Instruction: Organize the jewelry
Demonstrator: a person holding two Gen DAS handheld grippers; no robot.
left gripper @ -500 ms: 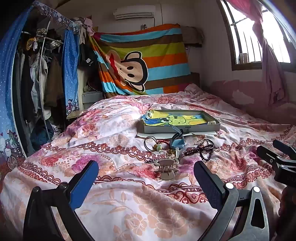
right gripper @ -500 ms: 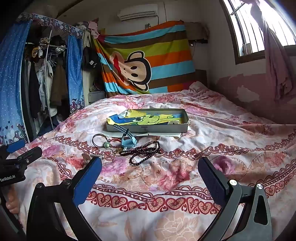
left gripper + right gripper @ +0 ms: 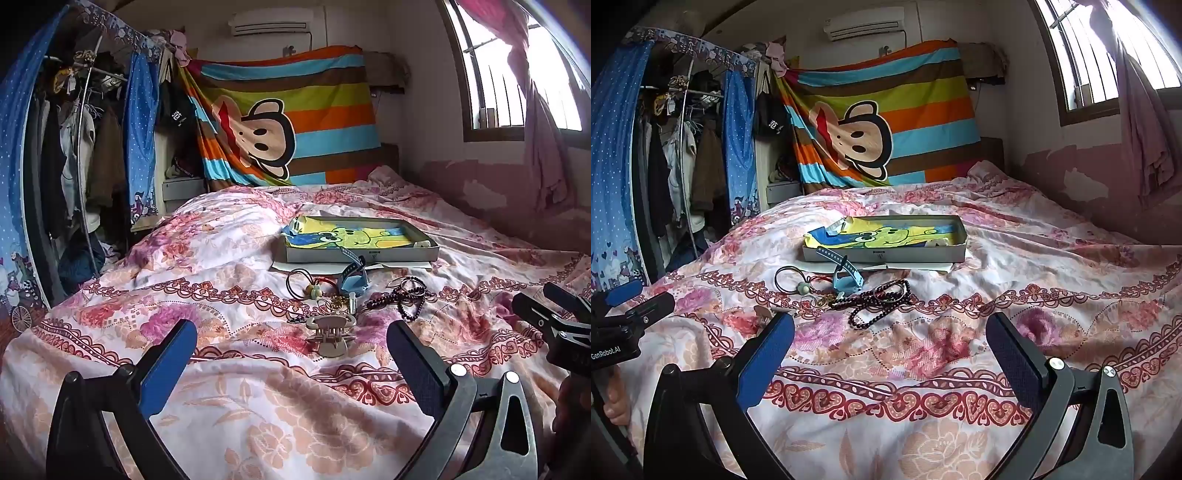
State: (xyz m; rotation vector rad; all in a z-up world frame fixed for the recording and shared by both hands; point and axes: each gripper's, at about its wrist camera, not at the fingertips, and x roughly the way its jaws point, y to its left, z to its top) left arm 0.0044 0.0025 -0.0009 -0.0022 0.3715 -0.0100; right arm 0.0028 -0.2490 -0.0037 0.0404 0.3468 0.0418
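A shallow grey box (image 3: 360, 254) (image 3: 882, 254) lined with a yellow cartoon cloth lies on the bed. In front of it sits a heap of jewelry: a blue watch (image 3: 354, 277) (image 3: 847, 278), black hair ties with a green bead (image 3: 304, 286) (image 3: 792, 282), a dark bead string (image 3: 406, 299) (image 3: 879, 301) and a beige claw clip (image 3: 330, 332). My left gripper (image 3: 291, 360) hovers open just short of the clip. My right gripper (image 3: 890, 356) is open over bare quilt, nearer than the beads. Nothing is between either pair of fingers.
The floral quilt (image 3: 1052, 295) covers the whole bed. A clothes rack with blue curtains (image 3: 74, 166) stands at the left. A striped monkey blanket (image 3: 280, 118) hangs at the head, and a window (image 3: 498, 74) with a pink curtain is at the right.
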